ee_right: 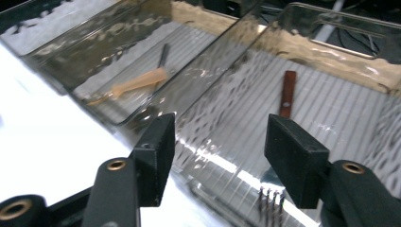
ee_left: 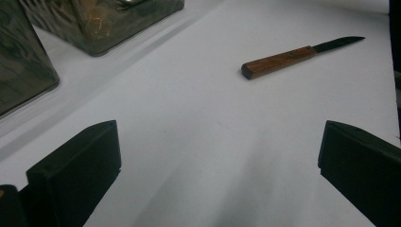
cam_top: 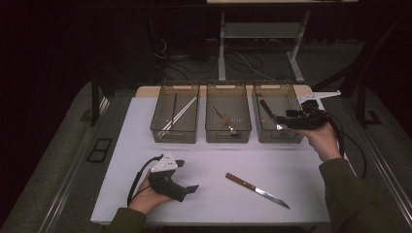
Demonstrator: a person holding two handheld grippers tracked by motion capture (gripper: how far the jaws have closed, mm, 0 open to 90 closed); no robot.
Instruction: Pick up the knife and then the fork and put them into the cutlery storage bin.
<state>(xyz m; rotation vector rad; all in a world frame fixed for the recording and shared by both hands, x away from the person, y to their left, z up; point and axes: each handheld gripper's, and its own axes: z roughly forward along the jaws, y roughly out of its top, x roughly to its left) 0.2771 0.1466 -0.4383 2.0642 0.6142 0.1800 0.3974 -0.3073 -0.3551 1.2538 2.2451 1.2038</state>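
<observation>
No writing or brand mark can be read on anything here. Three clear ribbed bins stand in a row across the upper middle of the high view, on a white table (cam_top: 214,160). The left bin (cam_top: 175,114) holds long pale sticks that lean corner to corner. The middle bin (cam_top: 228,114) holds a wooden-handled utensil and a small metal piece; the right gripper view shows the same bin at upper left with a pale handle lying flat on its floor. The right bin (cam_top: 277,114) holds a dark brown-handled piece, and in the right gripper view a fork's tines (ee_right: 270,201) show at the bottom edge of that bin.

The right gripper (cam_top: 284,120) hovers over the near right corner of the right bin, jaws spread apart with nothing between them. The left gripper (cam_top: 186,175) rests at lower left of the high view, its jaws wide apart and empty.

The knife (cam_top: 256,190), wooden handle and dark blade, lies flat on the table at lower centre, well apart from both grippers and the bins.
</observation>
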